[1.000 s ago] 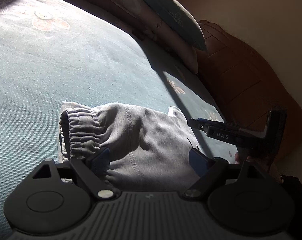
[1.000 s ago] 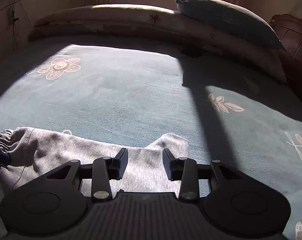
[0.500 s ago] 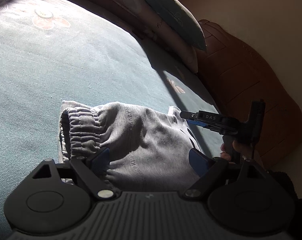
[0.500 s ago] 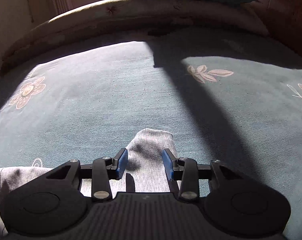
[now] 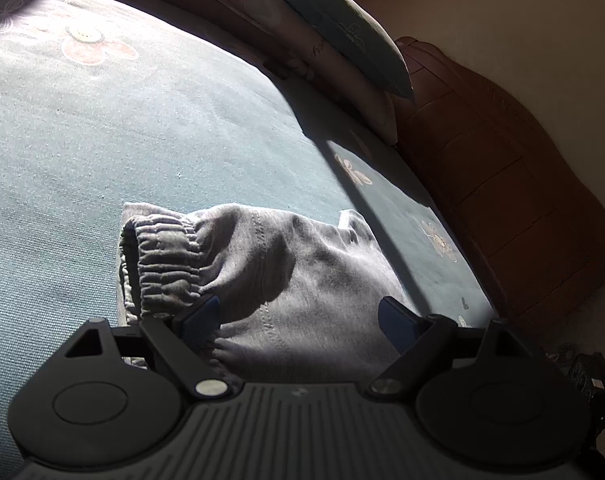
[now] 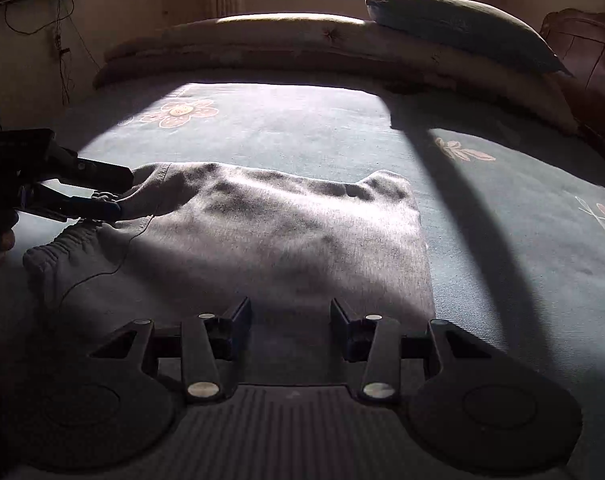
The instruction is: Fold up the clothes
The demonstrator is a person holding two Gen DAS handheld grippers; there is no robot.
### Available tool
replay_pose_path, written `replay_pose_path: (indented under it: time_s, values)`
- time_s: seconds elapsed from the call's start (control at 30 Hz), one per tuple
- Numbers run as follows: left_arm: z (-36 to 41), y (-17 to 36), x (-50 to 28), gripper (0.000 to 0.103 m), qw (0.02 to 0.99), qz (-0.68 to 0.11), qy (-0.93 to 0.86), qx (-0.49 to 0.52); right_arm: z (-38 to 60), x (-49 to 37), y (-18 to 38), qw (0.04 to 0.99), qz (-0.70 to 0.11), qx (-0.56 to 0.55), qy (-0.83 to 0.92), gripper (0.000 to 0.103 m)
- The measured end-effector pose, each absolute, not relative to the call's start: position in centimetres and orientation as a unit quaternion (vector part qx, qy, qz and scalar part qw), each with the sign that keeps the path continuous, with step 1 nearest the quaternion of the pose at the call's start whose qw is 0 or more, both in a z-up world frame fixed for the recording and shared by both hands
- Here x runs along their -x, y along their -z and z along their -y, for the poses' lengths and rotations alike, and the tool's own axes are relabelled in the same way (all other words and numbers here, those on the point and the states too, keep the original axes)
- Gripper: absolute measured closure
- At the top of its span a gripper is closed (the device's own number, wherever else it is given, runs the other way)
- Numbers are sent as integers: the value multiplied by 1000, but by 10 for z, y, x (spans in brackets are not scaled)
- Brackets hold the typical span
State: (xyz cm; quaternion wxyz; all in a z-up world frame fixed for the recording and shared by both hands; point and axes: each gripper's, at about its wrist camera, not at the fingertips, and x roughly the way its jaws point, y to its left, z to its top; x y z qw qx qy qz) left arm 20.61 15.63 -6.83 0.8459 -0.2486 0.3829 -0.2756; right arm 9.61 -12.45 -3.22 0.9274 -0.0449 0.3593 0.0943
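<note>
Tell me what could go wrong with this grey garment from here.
1. The left gripper is open beside the elastic waistband. Closing there could catch only one layer, and the fold may slip apart.
2. The right gripper is open and holds nothing, so the grey garment could drag across the bedcover if the left one pulls.

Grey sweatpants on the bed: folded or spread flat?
Folded: the grey sweatpants form a compact doubled rectangle, elastic waistband layers stacked.

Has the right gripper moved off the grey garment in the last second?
Yes. In the left wrist view it hovered near the headboard and is now gone; its own view shows more of the grey garment, so it pulled back.
</note>
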Motion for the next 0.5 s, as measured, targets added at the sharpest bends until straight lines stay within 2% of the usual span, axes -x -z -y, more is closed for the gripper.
replay_pose_path:
  time_s: [0.07,0.33,0.5]
  values:
    - [-156,68,-206,16,847,-382,275,247,124,-82,36,931,-353,49,-87,49]
    - [-153,67,-204,16,851,-380,272,240,96,-71,6,941,-311,46,-123,48]
    - [-154,62,-198,14,853,-377,276,234,62,-75,14,935,-315,66,-152,47]
